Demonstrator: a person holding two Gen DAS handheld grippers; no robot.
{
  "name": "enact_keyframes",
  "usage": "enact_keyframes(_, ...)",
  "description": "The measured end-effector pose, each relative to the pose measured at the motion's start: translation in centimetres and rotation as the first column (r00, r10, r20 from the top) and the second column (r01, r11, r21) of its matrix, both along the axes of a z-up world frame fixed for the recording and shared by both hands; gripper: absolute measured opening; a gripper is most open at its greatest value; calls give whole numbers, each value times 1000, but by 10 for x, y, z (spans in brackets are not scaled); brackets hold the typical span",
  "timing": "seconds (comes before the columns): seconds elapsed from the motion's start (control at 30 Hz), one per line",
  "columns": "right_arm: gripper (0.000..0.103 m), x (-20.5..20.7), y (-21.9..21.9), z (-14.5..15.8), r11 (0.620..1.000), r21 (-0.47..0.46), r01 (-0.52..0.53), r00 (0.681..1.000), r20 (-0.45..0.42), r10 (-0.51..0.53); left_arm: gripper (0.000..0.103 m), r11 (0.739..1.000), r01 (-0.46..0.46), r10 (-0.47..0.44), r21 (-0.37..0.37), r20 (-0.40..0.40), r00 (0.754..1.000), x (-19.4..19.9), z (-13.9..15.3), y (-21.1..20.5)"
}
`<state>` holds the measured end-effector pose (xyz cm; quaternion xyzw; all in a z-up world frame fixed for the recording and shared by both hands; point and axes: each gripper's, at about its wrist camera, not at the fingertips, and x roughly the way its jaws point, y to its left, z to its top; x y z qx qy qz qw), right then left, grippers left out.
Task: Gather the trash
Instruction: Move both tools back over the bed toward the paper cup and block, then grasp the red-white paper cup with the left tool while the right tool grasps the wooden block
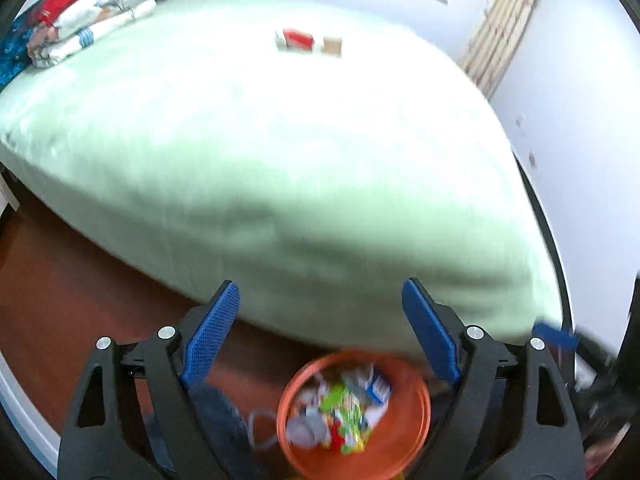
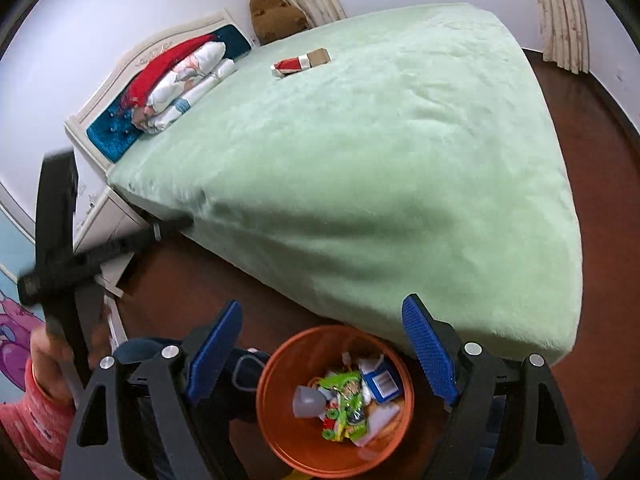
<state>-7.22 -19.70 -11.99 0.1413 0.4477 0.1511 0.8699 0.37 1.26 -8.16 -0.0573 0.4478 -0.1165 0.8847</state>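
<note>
Trash (image 2: 299, 63) lay far across the bed (image 2: 400, 160), well apart from the bin (image 2: 276, 432) on the floor. I had both grippers, left (image 1: 320, 332) and right (image 2: 322, 344), spread apart and empty. Risk: long reach, soft cover, wrapper could slip or snag fabric.

The right gripper (image 2: 322, 326) hangs with its blue pads spread wide and nothing between them, above an orange bin (image 2: 276, 412) on the dark red floor (image 2: 608, 240). Inside lie a green wrapper (image 2: 349, 400), a blue-and-white carton (image 2: 382, 382) and a clear cup (image 2: 308, 400). On the far green bed (image 2: 380, 168) — a red-and-brown packet (image 2: 301, 63).
</note>
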Motion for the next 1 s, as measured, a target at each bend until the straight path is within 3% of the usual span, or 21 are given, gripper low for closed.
enact_keyframes(0.1, 81, 3, 3, 2, 1000, 9, -7, 1000, 8, 7, 82, 1000, -4, 5, -30, 51, 999, 28, 24, 3)
enact_keyframes(0.17, 81, 7, 4, 3, 1000, 6, -15, 1000, 13, 15, 82, 1000, -15, 15, -8, 87, 996, 52, 37, 1)
enact_keyframes(0.27, 81, 11, 5, 7, 1000, 4, -23, 999, 34, 22, 82, 998, -28, 34, -49, 119, 992, 107, 54, -1)
enact_keyframes(0.4, 81, 18, 4, 14, 999, 25, -32, 998, 53, 30, 82, 998, -58, 58, 0, 122, 991, 184, 55, -9)
enact_keyframes(0.47, 81, 22, 3, 14, 999, 37, -37, 998, 57, 35, 82, 997, -74, 75, -6, 91, 993, 223, 50, -6)
enact_keyframes(0.53, 81, 26, 3, 13, 999, 36, -37, 998, 56, 35, 82, 987, -115, 115, -111, -8, 993, 264, 41, 6)
enact_keyframes(0.6, 81, 31, 2, 10, 999, 29, -37, 998, 50, 36, 82, 959, -169, 150, -227, -100, 984, 298, 30, 14)
enact_keyframes(0.7, 81, 40, 0, 7, 999, 29, -38, 999, 37, 37, 82, 922, -254, 213, -292, -163, 963, 338, 24, 17)
enact_keyframes(0.87, 81, 50, -7, 2, 999, 44, -20, 1000, 22, 19, 82, 874, -376, 309, -308, -245, 919, 389, 11, 9)
enact_keyframes(1.0, 81, 52, -12, 7, 998, 66, -17, 1000, 25, 16, 76, 819, -504, 406, -275, -342, 847, 414, -16, 9)
